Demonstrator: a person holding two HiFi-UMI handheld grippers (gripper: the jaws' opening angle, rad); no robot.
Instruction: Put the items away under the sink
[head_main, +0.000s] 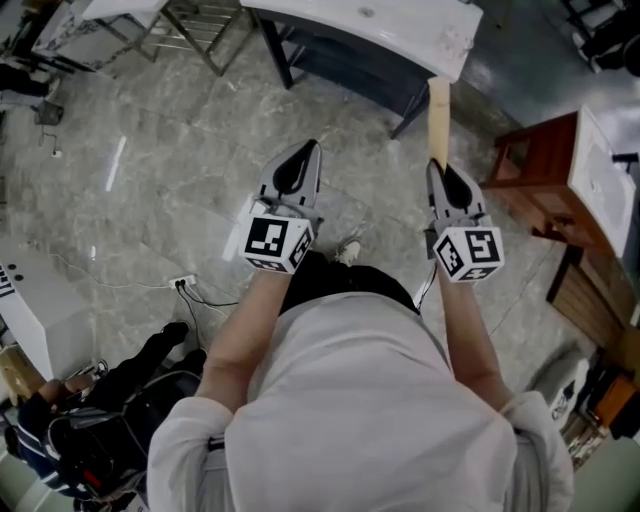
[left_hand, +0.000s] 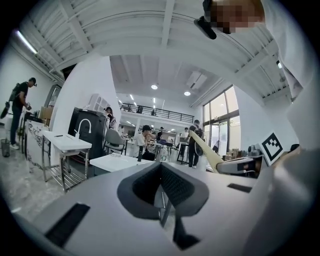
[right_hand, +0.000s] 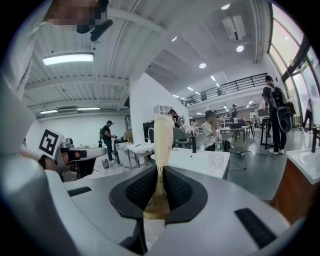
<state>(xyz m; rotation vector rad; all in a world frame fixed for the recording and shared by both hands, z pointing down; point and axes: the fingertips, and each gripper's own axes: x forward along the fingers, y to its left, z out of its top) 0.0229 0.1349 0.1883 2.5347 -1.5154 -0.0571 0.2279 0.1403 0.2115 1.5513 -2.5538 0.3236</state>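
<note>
My right gripper is shut on the lower end of a long, flat cream-coloured packet that sticks straight out past the jaws. In the right gripper view the packet stands upright between the black pads, with my right gripper closed round it. The left gripper is held level beside it, about a hand's width to the left. In the left gripper view the left gripper is shut with nothing in it. A white sink counter on dark legs stands just ahead.
A brown wooden cabinet with a white basin top stands at the right. A cable and socket strip lie on the grey stone floor at the left, near a black bag. Several people stand and sit among tables farther off.
</note>
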